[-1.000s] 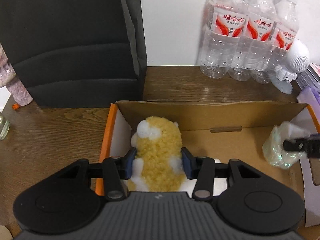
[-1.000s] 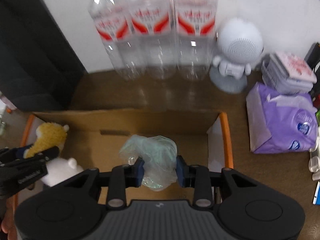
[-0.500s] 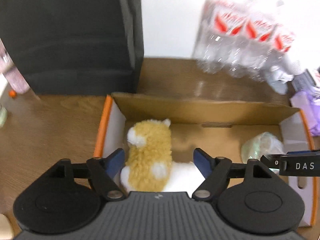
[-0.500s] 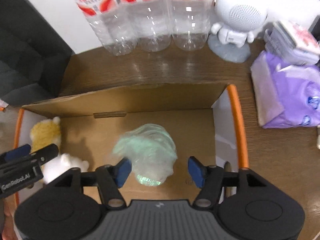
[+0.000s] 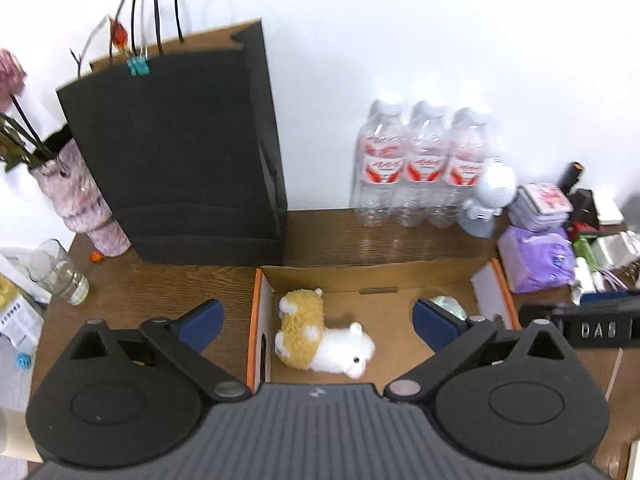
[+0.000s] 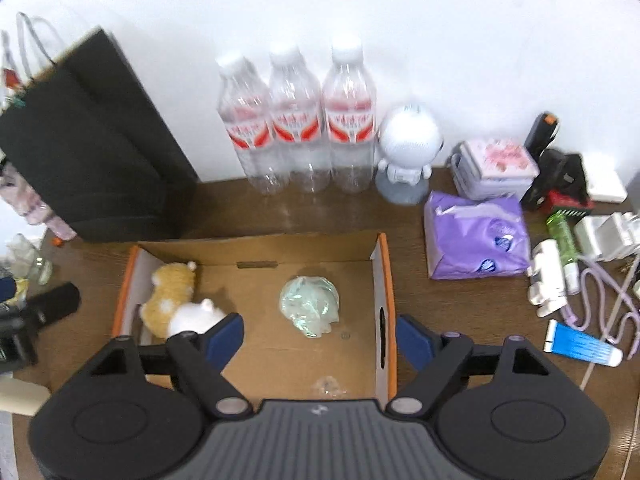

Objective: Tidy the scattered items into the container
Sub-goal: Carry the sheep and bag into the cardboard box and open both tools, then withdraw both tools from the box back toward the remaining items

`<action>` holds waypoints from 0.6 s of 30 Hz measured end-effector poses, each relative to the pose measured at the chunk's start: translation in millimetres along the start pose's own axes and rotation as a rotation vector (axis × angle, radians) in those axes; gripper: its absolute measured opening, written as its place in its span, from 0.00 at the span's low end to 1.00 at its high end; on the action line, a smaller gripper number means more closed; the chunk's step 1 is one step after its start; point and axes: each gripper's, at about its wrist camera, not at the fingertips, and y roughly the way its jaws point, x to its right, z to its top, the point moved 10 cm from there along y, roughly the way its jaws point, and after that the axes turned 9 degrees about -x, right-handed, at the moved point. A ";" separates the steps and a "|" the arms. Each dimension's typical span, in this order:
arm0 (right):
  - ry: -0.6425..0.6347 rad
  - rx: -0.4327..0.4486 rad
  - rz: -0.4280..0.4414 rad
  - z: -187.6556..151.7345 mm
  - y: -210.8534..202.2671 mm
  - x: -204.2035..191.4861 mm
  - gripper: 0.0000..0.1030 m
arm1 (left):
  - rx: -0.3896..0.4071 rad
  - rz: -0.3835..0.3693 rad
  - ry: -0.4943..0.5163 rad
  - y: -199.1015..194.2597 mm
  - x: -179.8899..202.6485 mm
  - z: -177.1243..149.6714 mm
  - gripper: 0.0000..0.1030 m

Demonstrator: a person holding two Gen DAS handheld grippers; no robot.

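An open cardboard box [image 5: 360,274] [image 6: 256,246] with orange edges lies on the wooden table. A yellow-and-white plush toy [image 5: 316,334] [image 6: 176,300] rests at its left end. A crumpled pale green plastic bag [image 6: 310,306] [image 5: 448,304] rests on its floor further right. My left gripper [image 5: 316,318] hovers high above the plush, its jaws still opening, nothing between them. My right gripper [image 6: 320,334] hovers above the bag, jaws also opening and empty. The right gripper's body [image 5: 592,326] shows at the right edge of the left wrist view.
A black paper bag [image 5: 176,152] stands behind the box on the left, with a pink vase [image 5: 76,204] and a glass [image 5: 60,272] beside it. Three water bottles [image 6: 296,128] and a white robot figure [image 6: 408,152] line the wall. Purple tissue packs [image 6: 476,236], tubes and cables crowd the right.
Both grippers let go: the left released the plush, the right released the plastic bag, both now lying in the box. Both grippers rose well above the box and opened wide.
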 end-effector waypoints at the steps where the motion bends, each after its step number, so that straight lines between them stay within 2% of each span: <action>1: -0.002 0.012 0.001 -1.7 -8.7 -1.3 0.82 | 0.003 0.001 -0.002 -7.3 0.0 -1.9 1.00; 7: -0.029 0.046 0.015 -15.0 -41.3 -13.9 0.83 | 0.020 0.005 -0.016 -24.1 -5.6 -13.7 1.00; 12: -0.042 0.072 0.031 -23.4 -37.6 -18.9 0.87 | 0.068 -0.005 0.020 -18.3 -3.8 -26.5 1.00; 15: -0.062 0.125 0.044 -27.6 -36.5 -22.7 0.87 | 0.125 0.012 0.012 -16.2 -7.6 -34.1 1.00; 18: -0.066 0.213 0.077 -35.2 -36.1 -23.1 0.88 | 0.237 0.051 -0.012 -16.4 -12.5 -45.5 1.00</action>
